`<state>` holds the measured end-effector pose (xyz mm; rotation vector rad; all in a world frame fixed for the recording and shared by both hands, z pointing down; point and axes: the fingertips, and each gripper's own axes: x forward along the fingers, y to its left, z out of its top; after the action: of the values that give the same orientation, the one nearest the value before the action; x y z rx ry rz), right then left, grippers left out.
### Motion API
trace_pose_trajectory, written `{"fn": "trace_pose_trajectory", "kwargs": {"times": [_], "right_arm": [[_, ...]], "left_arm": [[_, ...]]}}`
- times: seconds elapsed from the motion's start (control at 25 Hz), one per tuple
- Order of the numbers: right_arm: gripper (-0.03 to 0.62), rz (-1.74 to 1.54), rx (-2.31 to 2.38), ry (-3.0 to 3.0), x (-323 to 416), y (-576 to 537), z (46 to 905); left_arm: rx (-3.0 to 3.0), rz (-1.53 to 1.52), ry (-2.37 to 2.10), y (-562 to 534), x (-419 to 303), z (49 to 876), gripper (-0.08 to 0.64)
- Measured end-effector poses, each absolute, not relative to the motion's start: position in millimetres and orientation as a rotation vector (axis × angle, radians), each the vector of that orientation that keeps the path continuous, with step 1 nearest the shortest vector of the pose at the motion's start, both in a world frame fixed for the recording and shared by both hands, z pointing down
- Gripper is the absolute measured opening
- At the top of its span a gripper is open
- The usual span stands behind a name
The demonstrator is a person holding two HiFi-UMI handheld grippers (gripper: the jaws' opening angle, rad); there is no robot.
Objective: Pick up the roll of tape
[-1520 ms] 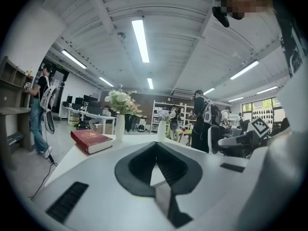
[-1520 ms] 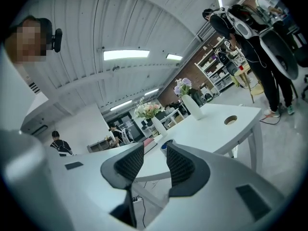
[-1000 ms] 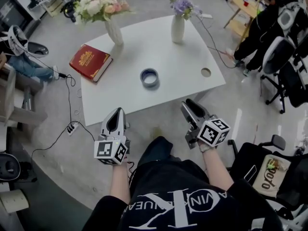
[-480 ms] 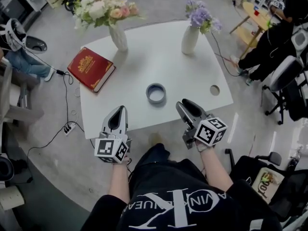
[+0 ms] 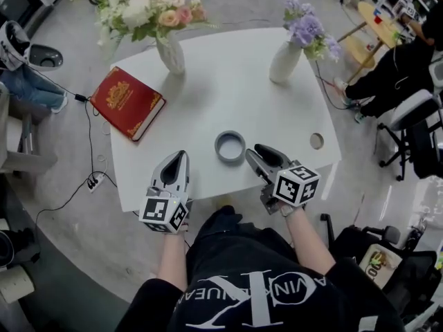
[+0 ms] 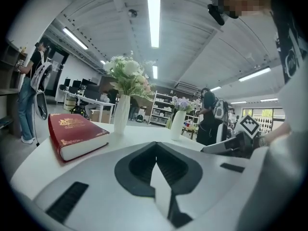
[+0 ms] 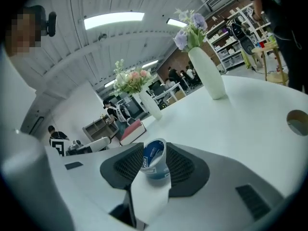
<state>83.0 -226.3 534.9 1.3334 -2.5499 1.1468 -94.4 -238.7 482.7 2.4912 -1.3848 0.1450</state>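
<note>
The roll of tape (image 5: 230, 146), a grey-blue ring, lies flat on the white table (image 5: 228, 92) near its front edge. My right gripper (image 5: 252, 153) points at it from the right, its tips just short of the roll. In the right gripper view the tape (image 7: 155, 163) shows in the narrow gap between the jaws of this gripper (image 7: 155, 150), which stands open with nothing gripped. My left gripper (image 5: 181, 158) hovers over the front edge, left of the tape. In its own view, the left gripper (image 6: 155, 146) has its jaws meeting at the tips, with nothing between them.
A red book (image 5: 129, 102) lies at the table's left. Two white vases with flowers (image 5: 172, 55) (image 5: 284, 61) stand at the back. A round hole (image 5: 316, 141) is in the right corner. A person and office chairs (image 5: 408, 68) are at right. Cables and a power strip (image 5: 93, 182) lie on the floor at left.
The view has come closer to the table. Both grippers moved forward over its front edge, and the right gripper's tips have closed in on the tape.
</note>
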Motion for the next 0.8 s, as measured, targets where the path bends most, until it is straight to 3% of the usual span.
{"fn": "trace_pose_trajectory", "kwargs": {"times": [0.8], "right_arm": [[0.140, 1.008, 1.091, -2.246, 53, -269, 589]], "left_arm": [[2.394, 0.199, -1.359, -253, -76, 520, 0.002]]}}
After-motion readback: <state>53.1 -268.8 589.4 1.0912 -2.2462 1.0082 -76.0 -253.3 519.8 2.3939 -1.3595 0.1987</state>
